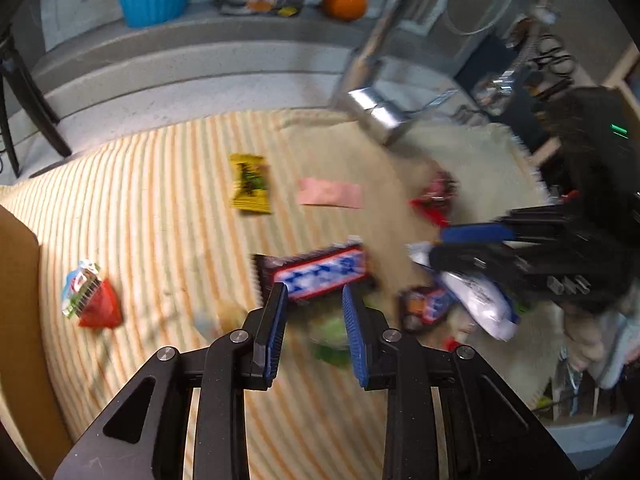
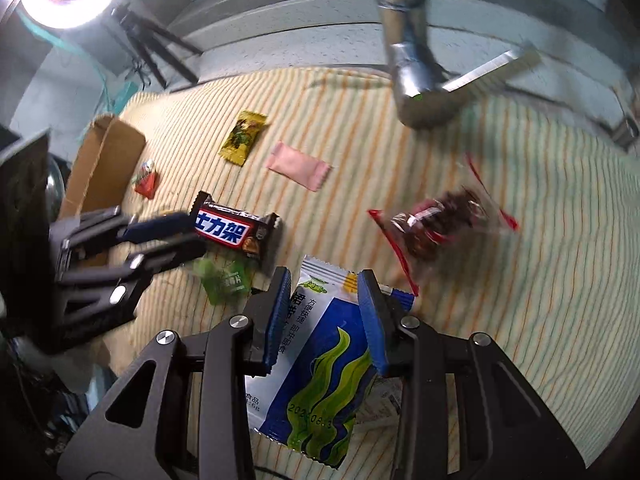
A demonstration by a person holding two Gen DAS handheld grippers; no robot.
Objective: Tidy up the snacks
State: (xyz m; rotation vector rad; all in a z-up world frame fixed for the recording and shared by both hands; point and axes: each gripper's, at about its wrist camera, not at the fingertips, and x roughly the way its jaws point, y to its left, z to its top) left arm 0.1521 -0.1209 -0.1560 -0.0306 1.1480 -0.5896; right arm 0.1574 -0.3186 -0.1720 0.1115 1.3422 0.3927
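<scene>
**Both grippers loaded over a scatter of snacks**

The striped cloth covers the surface, with a cardboard box at its nine o'clock edge in the right wrist view. Over the cloth the right gripper is clamped on a blue and white seaweed packet, whose body hangs toward six o'clock below the fingers. The left gripper is closed on a small green packet, blurred in its own view; the right view shows that packet dangling from its tips.

Just past the left gripper, at twelve o'clock, lies the chocolate bar, very near the green packet. A clear bag of dark red snacks lies at two o'clock from the right gripper. Farther off are a pink sachet, a yellow sachet and a small red packet beside the box.

The risk, I judge, is that either thin packet slips from its light pinch, or the dangling green one snags the chocolate bar and drags it.
</scene>
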